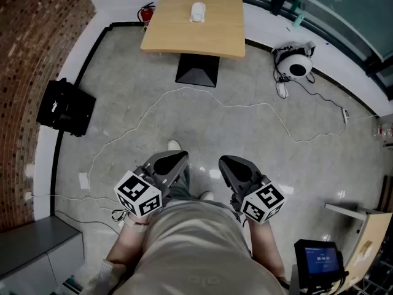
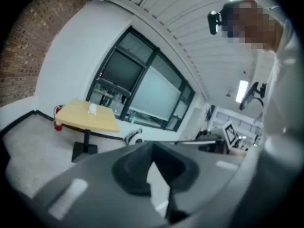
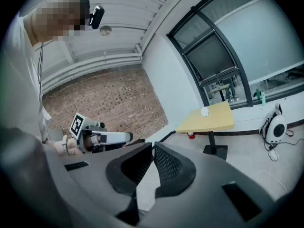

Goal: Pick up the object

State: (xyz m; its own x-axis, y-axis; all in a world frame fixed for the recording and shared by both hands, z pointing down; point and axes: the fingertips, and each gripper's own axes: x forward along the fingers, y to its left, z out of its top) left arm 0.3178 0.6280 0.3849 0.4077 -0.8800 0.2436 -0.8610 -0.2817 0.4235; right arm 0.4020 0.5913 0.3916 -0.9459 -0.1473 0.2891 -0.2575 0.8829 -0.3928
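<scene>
A small white object lies near the far edge of a yellow wooden table across the room. It also shows as a white speck in the left gripper view and a white speck in the right gripper view. My left gripper and right gripper hang side by side close to my body, well short of the table. Both point toward it. The left gripper has its jaws together with nothing between them. Likewise the right gripper is shut and empty.
A white cable snakes over the grey floor between me and the table. A black case stands by the brick wall at left. A white and black device lies right of the table. A small screen sits at lower right.
</scene>
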